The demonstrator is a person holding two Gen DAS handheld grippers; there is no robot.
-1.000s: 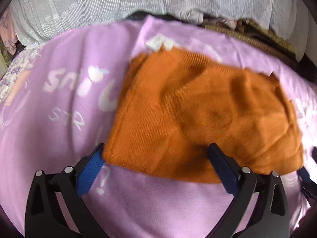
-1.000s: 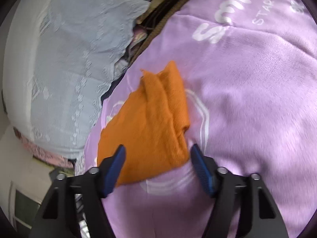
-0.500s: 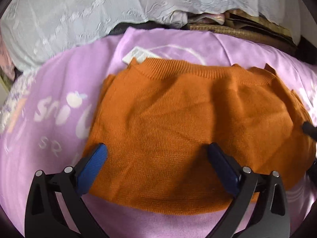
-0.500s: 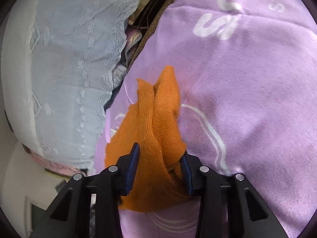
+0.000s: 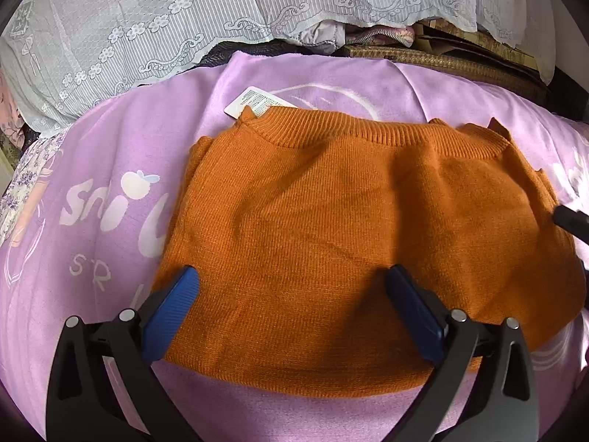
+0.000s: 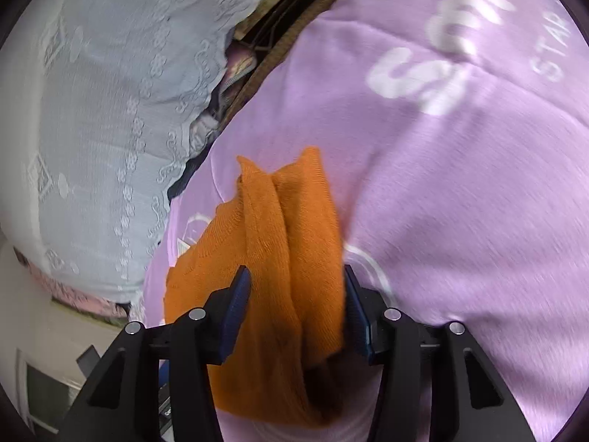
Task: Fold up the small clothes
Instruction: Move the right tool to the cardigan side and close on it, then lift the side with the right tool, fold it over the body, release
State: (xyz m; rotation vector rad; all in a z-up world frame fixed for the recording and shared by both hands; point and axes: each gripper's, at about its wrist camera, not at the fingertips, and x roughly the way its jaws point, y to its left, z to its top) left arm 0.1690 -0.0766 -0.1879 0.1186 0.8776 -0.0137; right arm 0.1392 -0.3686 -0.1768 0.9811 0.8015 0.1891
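Observation:
An orange knit sweater [image 5: 349,228] lies folded on a purple blanket [image 5: 92,258], collar at the far side, a white tag [image 5: 254,101] poking out by the collar. My left gripper [image 5: 291,294] is open, its blue pads spread over the sweater's near edge. My right gripper [image 6: 296,294] is shut on a bunched edge of the sweater [image 6: 294,243], with folds of cloth between the pads. A dark bit of the right gripper [image 5: 570,219] shows at the sweater's right side in the left wrist view.
White lace fabric [image 5: 147,22] hangs behind the blanket, also in the right wrist view [image 6: 110,110]. A woven mat edge [image 5: 441,60] and other cloth lie at the back. The blanket [image 6: 460,202] has white lettering.
My right gripper moved onto the sweater's edge and closed on it. My left gripper moved forward over the sweater's near edge and stayed open.

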